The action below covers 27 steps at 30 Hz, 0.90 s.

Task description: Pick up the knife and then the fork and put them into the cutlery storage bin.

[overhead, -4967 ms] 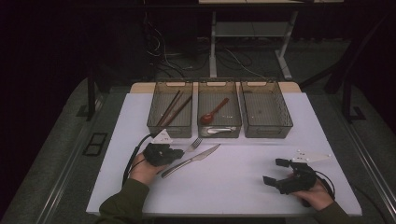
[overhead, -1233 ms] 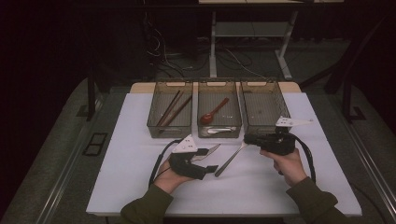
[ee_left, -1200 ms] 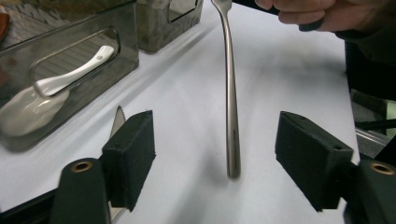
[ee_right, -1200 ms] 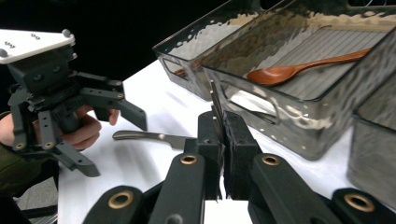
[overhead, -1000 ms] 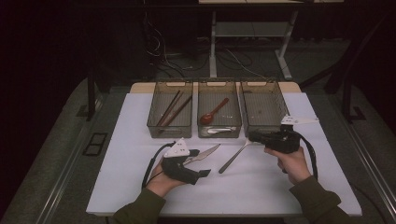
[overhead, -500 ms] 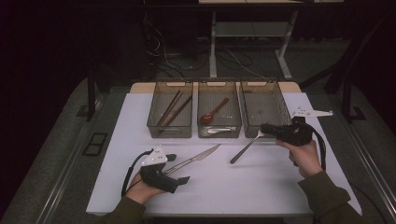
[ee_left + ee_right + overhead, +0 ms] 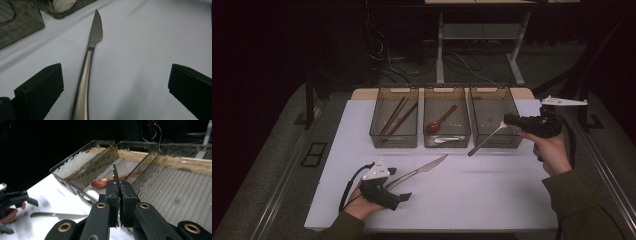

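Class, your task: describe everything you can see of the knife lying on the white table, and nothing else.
The knife is one piece of dull silver metal: a slim, slightly curved handle that widens into a pointed blade. It lies flat on the white table, tip aimed toward the middle bin and stopping short of it. Its handle end sits between the wide-open jaws of the left gripper, nearer one jaw, with neither pad pressing on it.

dark room, grey floor (image 7: 272, 165), desk legs (image 7: 440, 55).

Three bins (image 7: 444, 140) wall off table's far edge; knife (image 7: 419, 171) crosses mat's bare near half.
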### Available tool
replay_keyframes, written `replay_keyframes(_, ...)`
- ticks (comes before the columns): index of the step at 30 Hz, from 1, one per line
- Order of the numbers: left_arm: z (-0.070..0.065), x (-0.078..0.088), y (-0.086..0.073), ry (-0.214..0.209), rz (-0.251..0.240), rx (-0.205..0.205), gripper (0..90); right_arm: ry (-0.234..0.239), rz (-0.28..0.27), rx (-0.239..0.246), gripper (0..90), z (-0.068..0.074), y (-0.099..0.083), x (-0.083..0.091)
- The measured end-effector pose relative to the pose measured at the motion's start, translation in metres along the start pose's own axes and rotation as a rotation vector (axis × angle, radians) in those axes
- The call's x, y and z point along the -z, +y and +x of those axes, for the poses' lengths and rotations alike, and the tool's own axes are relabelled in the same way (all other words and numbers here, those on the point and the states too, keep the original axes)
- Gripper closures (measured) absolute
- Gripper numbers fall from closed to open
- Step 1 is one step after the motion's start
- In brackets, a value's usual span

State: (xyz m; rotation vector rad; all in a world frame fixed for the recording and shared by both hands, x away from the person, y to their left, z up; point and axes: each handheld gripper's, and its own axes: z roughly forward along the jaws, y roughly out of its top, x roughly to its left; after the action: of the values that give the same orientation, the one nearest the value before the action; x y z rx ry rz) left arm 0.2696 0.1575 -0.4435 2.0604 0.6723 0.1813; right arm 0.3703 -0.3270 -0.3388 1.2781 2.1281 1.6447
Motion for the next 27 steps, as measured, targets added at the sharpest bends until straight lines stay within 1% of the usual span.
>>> replay_keyframes(1, 0.0, 0.0, 0.0, -0.003, 0.003, -0.006, 0.0, -0.004, -0.005, 0.0, 86.0, -0.001, 0.004, 0.002)
replay_keyframes(4, -0.001, -0.001, 0.0, -0.008, 0.005, -0.005, 0.0, -0.022, -0.016, 0.005, 86.0, -0.004, 0.015, 0.006)
replay_keyframes(7, -0.002, -0.001, 0.0, -0.008, 0.002, -0.008, 0.0, -0.038, -0.038, -0.006, 86.0, -0.01, 0.024, 0.01)
replay_keyframes(9, -0.002, -0.001, 0.0, -0.01, 0.002, -0.006, 0.0, -0.053, -0.05, -0.016, 86.0, -0.015, 0.029, 0.012)
replay_keyframes(12, -0.002, -0.001, 0.0, -0.013, 0.002, -0.006, 0.0, -0.085, -0.063, -0.012, 86.0, -0.024, 0.037, 0.015)
replay_keyframes(16, -0.001, -0.001, 0.0, -0.017, 0.005, -0.002, 0.0, -0.114, -0.078, -0.018, 86.0, -0.034, 0.045, 0.02)
replay_keyframes(20, -0.001, -0.001, 0.0, -0.018, 0.002, 0.0, 0.0, -0.158, -0.072, -0.031, 86.0, -0.046, 0.053, 0.02)
replay_keyframes(23, -0.001, -0.001, 0.0, -0.018, 0.0, 0.001, 0.0, -0.172, -0.07, -0.05, 86.1, -0.054, 0.055, 0.017)
replay_keyframes(27, -0.001, -0.002, 0.0, -0.023, 0.003, 0.001, 0.0, -0.201, -0.026, -0.063, 86.1, -0.062, 0.053, 0.005)
